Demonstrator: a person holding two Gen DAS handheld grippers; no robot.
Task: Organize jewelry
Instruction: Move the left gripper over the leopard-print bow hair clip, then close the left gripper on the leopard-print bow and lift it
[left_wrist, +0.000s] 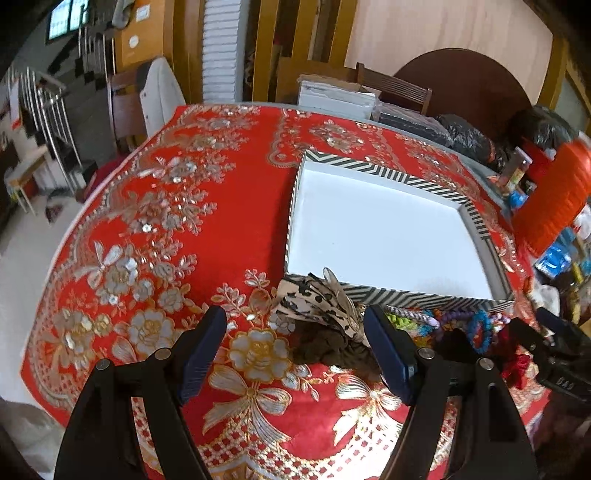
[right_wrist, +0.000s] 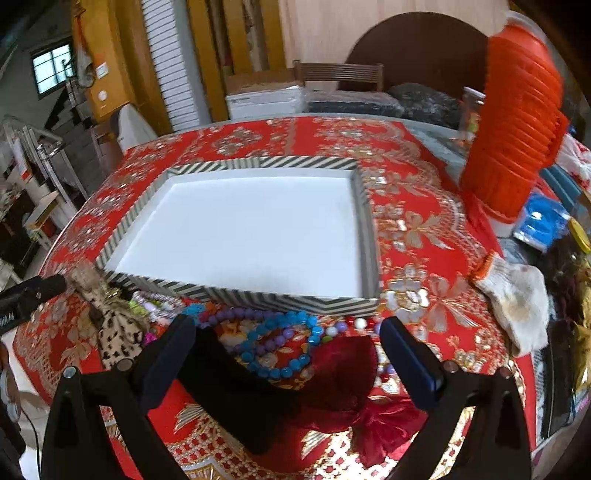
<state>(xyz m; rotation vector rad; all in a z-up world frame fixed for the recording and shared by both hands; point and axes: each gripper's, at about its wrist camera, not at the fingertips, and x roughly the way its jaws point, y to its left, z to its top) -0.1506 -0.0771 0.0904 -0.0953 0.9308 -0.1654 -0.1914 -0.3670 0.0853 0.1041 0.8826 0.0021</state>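
Observation:
A shallow box with a striped rim (left_wrist: 424, 297) (right_wrist: 236, 293) and a bare white inside stands on the red embroidered tablecloth. In front of it lies a pile of jewelry: a blue bead bracelet (right_wrist: 280, 350) (left_wrist: 480, 330), purple beads (right_wrist: 236, 315), a leopard-print hair bow (left_wrist: 317, 306) (right_wrist: 118, 332), a dark red bow (right_wrist: 354, 398) and a black fabric piece (right_wrist: 229, 384). My left gripper (left_wrist: 295, 354) is open and empty, above the leopard bow. My right gripper (right_wrist: 288, 354) is open and empty, above the blue bracelet.
A tall orange ribbed container (right_wrist: 513, 125) stands at the right of the table, with a white work glove (right_wrist: 517, 295) and blue packets (right_wrist: 539, 221) near it. Chairs and boxes stand behind the table's far edge.

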